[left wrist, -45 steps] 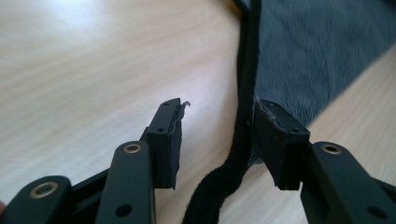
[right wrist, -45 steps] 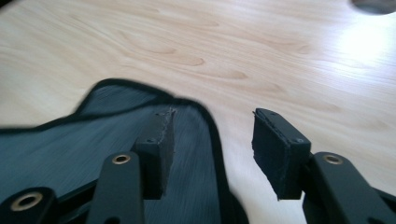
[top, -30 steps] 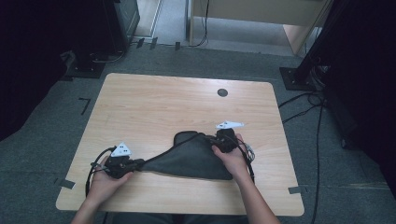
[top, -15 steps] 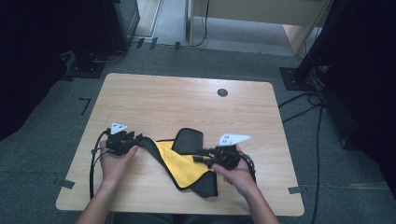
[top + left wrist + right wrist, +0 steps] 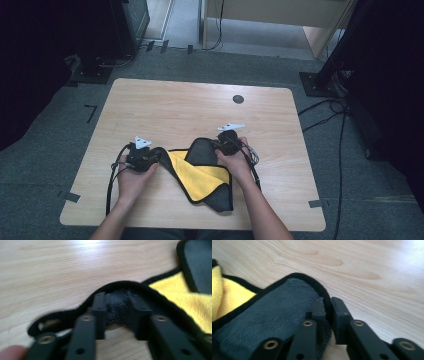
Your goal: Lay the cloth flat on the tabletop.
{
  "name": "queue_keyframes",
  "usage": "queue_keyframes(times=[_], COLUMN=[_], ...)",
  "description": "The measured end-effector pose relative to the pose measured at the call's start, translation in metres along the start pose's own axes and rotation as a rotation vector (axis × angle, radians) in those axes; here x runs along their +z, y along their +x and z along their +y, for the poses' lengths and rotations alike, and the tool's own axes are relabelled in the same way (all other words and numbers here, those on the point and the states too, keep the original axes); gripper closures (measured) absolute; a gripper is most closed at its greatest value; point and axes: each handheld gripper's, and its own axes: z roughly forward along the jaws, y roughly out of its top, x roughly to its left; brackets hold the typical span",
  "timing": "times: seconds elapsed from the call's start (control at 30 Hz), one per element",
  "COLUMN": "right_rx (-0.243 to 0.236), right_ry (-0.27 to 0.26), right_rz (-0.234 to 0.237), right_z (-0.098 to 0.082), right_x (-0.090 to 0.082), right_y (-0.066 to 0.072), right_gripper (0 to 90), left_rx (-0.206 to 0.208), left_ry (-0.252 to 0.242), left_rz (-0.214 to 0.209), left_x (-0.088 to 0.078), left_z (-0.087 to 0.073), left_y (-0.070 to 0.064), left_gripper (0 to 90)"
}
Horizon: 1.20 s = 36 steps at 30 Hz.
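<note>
A cloth (image 5: 200,176), dark grey on one face and yellow on the other with black edging, lies partly folded on the wooden table (image 5: 190,110) between my hands. My left gripper (image 5: 157,159) is at the cloth's left corner. In the left gripper view its jaws have just been closing and now pinch a bunch of grey cloth (image 5: 117,307); the gripper (image 5: 117,305) is shut on it. My right gripper (image 5: 216,145) is at the far right flap. Its jaws have just been closing too, and the gripper (image 5: 327,306) clamps the black hem of the grey flap (image 5: 274,315).
A small black round grommet (image 5: 238,99) sits in the tabletop at the far right. Bare wood stretches beyond the cloth. Cables (image 5: 330,107) run over the grey floor at the right, and dark stands flank the table.
The cloth, a dark folded wedge a second ago, now lies spread with its yellow face up. My right gripper moved nearer, then back to the far flap. My left gripper shifted slightly right.
</note>
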Motion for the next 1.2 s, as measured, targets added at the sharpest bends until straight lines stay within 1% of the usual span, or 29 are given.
queue_keyframes(times=[0.07,0.1,0.13,0.17,0.2,0.27,0.33,0.4,0.43,0.47,0.5,0.53,0.57,0.6,0.63,0.67,0.73,0.77,0.8,0.83,0.87,0.9,0.93,0.97,1.03,1.07,1.1,1.17,1.2], right_rx=[-0.005,-0.005,0.008,0.011,-0.006,-0.023,-0.012,0.008,0.011,0.011,0.013,0.028,0.028,0.053,0.098,0.105,0.14,0.14,0.156,0.169,0.18,0.207,0.207,0.183,0.126,0.126,0.07,0.038,0.038], right_ry=[-0.052,-0.052,-0.138,-0.17,-0.2,-0.221,-0.229,-0.241,-0.247,-0.247,-0.263,-0.278,-0.278,-0.294,-0.325,-0.327,-0.31,-0.31,-0.307,-0.306,-0.313,-0.334,-0.334,-0.314,-0.274,-0.274,-0.206,-0.14,-0.14], right_rz=[0.004,0.004,0.016,0.036,0.033,0.013,0.02,0.018,0.009,0.009,-0.072,-0.093,-0.093,-0.089,-0.122,-0.137,-0.138,-0.138,-0.163,-0.204,-0.233,-0.254,-0.254,-0.216,-0.137,-0.137,-0.035,0.017,0.017], right_z=[0.001,0.001,0.005,0.006,0.009,0.013,0.016,0.016,0.016,0.016,0.015,0.014,0.014,0.014,0.01,0.009,0.006,0.006,0.004,0.003,0.002,0.0,0.0,-0.002,-0.006,-0.006,-0.01,-0.014,-0.014], right_x=[-0.014,-0.014,-0.033,-0.04,-0.049,-0.059,-0.065,-0.068,-0.069,-0.069,-0.072,-0.076,-0.076,-0.079,-0.087,-0.088,-0.087,-0.087,-0.086,-0.086,-0.088,-0.089,-0.089,-0.086,-0.078,-0.078,-0.067,-0.056,-0.056], right_y=[-0.005,-0.005,-0.012,-0.014,-0.017,-0.021,-0.027,-0.031,-0.033,-0.033,-0.035,-0.039,-0.039,-0.044,-0.057,-0.061,-0.072,-0.072,-0.075,-0.076,-0.076,-0.074,-0.074,-0.066,-0.054,-0.054,-0.042,-0.035,-0.035], right_gripper=[84.8,84.8,84.8,84.8,84.8,84.7,84.6,84.6,84.7,84.7,85.0,85.0,85.0,84.9,84.5,83.5,72.9,72.9,63.7,58.8,56.3,55.9,55.9,57.5,59.9,59.9,60.0,58.4,58.4], left_rx=[0.003,0.004,0.001,-0.001,-0.015,-0.025,-0.027,-0.029,-0.037,-0.037,-0.061,-0.083,-0.083,-0.115,-0.155,-0.191,-0.208,-0.208,-0.199,-0.184,-0.166,-0.14,-0.14,-0.1,-0.061,-0.061,-0.026,0.008,0.008], left_ry=[-0.006,-0.017,-0.044,-0.059,-0.074,-0.09,-0.099,-0.104,-0.111,-0.111,-0.134,-0.137,-0.137,-0.132,-0.131,-0.133,-0.135,-0.135,-0.127,-0.121,-0.114,-0.094,-0.094,-0.056,-0.027,-0.027,-0.004,0.019,0.019], left_rz=[-0.006,-0.023,-0.051,-0.077,-0.115,-0.149,-0.164,-0.15,-0.12,-0.12,-0.045,-0.046,-0.046,-0.021,-0.009,-0.028,-0.081,-0.081,-0.099,-0.113,-0.129,-0.155,-0.155,-0.186,-0.209,-0.209,-0.222,-0.231,-0.231], left_x=[-0.001,-0.002,-0.005,-0.008,-0.009,-0.012,-0.012,-0.011,-0.01,-0.01,-0.01,-0.01,-0.01,-0.01,-0.008,-0.007,-0.002,-0.002,0.002,0.005,0.01,0.017,0.017,0.027,0.035,0.035,0.041,0.047,0.047], left_z=[0.0,0.0,0.002,0.004,0.006,0.011,0.016,0.02,0.022,0.022,0.023,0.023,0.023,0.023,0.023,0.024,0.027,0.027,0.029,0.032,0.034,0.036,0.036,0.038,0.037,0.037,0.035,0.033,0.033], left_y=[0.0,0.001,0.001,0.001,0.002,0.002,0.003,0.004,0.004,0.004,0.01,0.015,0.015,0.022,0.03,0.032,0.027,0.027,0.02,0.012,0.003,-0.014,-0.014,-0.036,-0.056,-0.056,-0.071,-0.086,-0.086], left_gripper=[82.5,82.5,83.3,83.1,83.0,82.6,82.0,81.8,81.9,84.5,87.1,87.1,87.9,87.9,88.9,86.3,74.2,69.0,69.0,63.8,59.6,55.6,54.0,52.5,49.5,48.4,47.3,46.7,45.5])
